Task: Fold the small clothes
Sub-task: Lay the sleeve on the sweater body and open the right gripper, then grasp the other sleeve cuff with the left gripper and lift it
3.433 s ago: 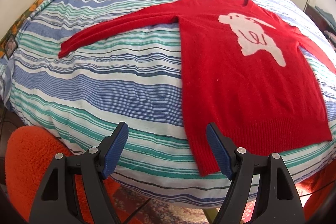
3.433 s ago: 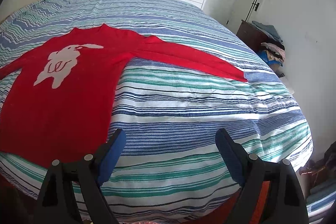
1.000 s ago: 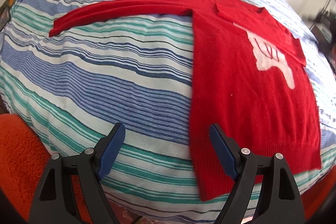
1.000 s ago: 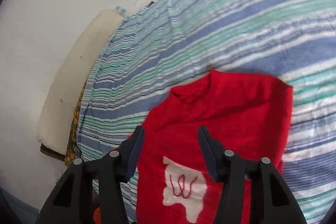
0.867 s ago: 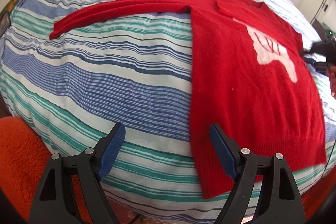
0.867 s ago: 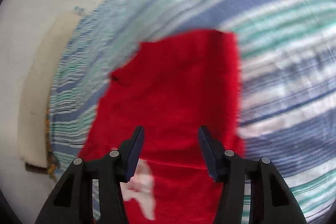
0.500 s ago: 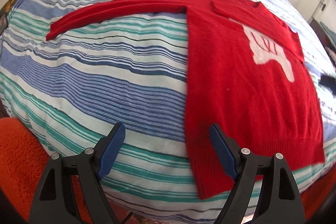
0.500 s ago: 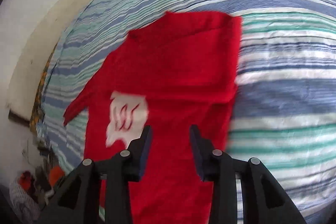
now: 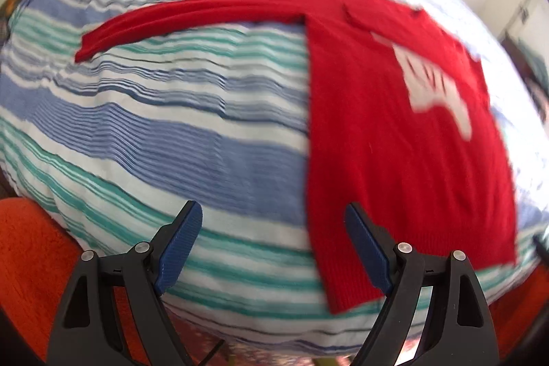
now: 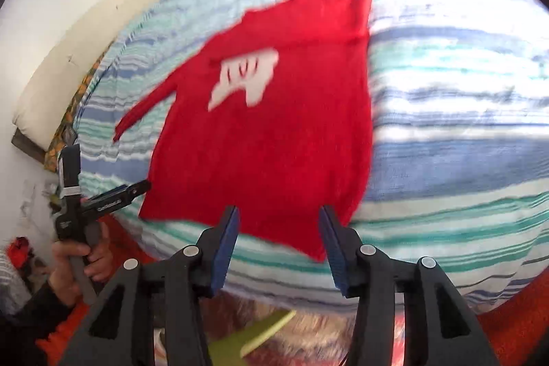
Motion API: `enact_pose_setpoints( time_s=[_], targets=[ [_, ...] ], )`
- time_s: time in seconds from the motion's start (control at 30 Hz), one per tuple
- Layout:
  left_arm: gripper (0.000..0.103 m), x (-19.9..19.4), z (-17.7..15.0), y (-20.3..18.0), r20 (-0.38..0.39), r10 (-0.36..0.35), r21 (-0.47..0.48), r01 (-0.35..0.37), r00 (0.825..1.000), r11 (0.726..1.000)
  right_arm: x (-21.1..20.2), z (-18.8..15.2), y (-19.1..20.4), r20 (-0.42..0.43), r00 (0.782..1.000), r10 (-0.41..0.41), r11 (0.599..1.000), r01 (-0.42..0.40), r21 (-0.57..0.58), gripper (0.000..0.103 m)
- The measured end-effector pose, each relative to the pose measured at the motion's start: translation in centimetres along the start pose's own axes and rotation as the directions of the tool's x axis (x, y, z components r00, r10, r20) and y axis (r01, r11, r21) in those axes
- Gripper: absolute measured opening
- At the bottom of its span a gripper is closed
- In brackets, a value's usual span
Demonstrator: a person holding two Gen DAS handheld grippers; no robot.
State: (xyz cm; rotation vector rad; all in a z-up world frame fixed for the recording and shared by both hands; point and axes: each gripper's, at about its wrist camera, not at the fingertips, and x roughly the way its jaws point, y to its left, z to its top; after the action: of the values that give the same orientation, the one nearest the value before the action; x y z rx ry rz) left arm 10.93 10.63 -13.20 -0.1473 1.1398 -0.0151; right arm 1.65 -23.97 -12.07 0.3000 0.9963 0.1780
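Right sleeve now folded in; sweater [image 10: 267,139] hem beyond right gripper [image 10: 278,246] fingers.

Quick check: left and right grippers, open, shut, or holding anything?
Left gripper: open, empty, near the sweater hem.
Right gripper: jaws opening, nothing gripped.
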Motion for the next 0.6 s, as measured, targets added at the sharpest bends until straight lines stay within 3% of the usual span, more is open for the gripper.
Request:
enact_pose_setpoints(
  time_s=[0.13,0.23,0.3,0.47,0.6],
  targets=[
    [0.086,-1.1,4.1,5.7,0.072,-0.068,-0.216,0.082,0.995,0.973,0.4,-0.1,1.7,-0.015,0.999,0.032,0.995,-0.034,-0.098,0.048],
    [0.087,-0.5,7.3,12.0,0.136,-0.077,-0.402,0.126,0.988,0.907,1.1,-0.6,2.1,-0.051,0.998,0.034,0.991,-0.04,-0.126,0.048],
    [0.086,1.1,9.1,16.1,0.128,-0.043,-0.5,0.102,0.991,0.86,1.6,-0.7,2.4,-0.065,0.997,0.034,0.991,-0.042,-0.127,0.048],
    [0.086,5.5,11.7,22.4,0.03,0.036,-0.58,-0.013,0.999,0.815,2.5,-1.0,3.0,-0.074,0.997,0.027,0.993,-0.035,-0.112,0.048],
    [0.088,6.6,12.2,25.2,0.105,-0.003,-0.709,0.077,0.994,0.701,3.0,-0.9,2.8,-0.08,0.997,0.015,0.994,-0.023,-0.105,0.048]
  ],
)
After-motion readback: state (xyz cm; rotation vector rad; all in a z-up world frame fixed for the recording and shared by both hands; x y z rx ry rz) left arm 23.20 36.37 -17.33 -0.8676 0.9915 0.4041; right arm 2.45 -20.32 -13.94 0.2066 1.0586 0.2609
